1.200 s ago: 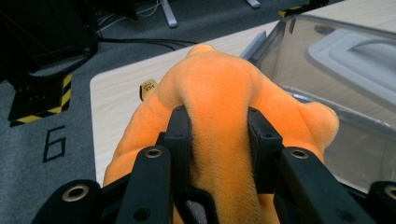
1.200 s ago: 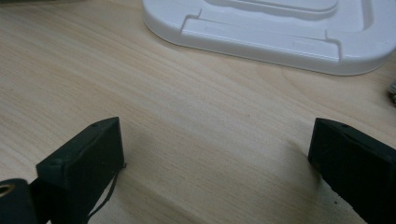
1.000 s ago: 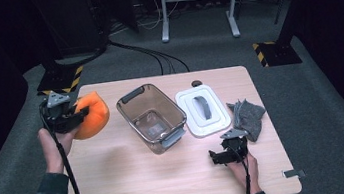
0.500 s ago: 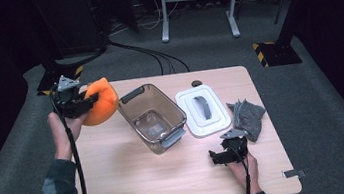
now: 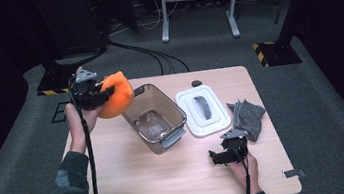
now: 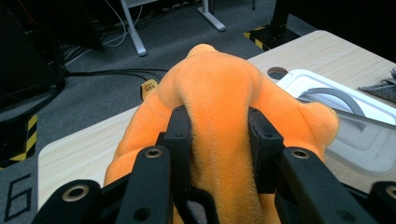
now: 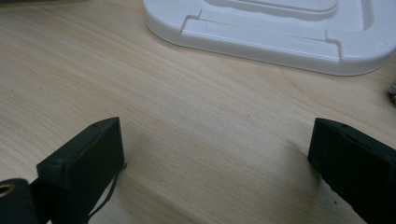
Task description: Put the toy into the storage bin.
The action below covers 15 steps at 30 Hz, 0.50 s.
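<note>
Evidently, an orange plush toy [image 5: 116, 99], clamped between the left gripper's [image 5: 90, 92] jaws, is being carried at the table's far left toward the clear bin [image 5: 155, 117], probably for release inside, while the right gripper [image 5: 227, 151] is being rested wide apart.

A pale wooden counter [image 5: 136, 182] stands on a grey carpeted floor [image 5: 322, 107] in a dark room. Black cables [image 5: 146, 52] run across the floor behind it, past a grey metal frame [image 5: 195, 3] and yellow-and-black striped hazard tape [image 5: 263, 47].
</note>
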{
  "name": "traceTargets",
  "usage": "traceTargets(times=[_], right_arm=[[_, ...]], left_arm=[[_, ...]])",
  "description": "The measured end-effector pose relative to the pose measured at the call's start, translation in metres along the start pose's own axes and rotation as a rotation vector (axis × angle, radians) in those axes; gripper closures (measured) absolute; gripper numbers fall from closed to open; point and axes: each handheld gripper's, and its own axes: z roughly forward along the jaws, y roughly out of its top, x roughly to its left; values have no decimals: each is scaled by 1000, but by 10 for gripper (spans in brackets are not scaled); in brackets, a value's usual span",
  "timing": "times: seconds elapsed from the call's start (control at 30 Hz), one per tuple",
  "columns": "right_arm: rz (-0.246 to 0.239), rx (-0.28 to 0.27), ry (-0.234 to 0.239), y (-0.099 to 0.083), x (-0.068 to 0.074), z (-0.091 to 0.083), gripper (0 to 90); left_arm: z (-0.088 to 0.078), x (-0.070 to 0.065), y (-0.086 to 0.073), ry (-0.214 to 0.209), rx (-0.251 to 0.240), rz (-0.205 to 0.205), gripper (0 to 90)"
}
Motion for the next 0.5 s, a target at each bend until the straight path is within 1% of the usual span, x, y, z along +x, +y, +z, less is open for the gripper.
traceTargets(times=[0.03,0.13,0.3,0.5], right_arm=[[-7,-2,1,0,0,0,29],[-6,-2,1,0,0,0,29],[-7,-3,1,0,-1,0,29],[-7,-3,1,0,-1,0,29]], left_arm=[[2,-2,0,-3,3,5,667],[8,-6,2,-18,9,5,667],[17,-15,5,-40,7,15,665],[29,-26,8,-57,14,8,664]])
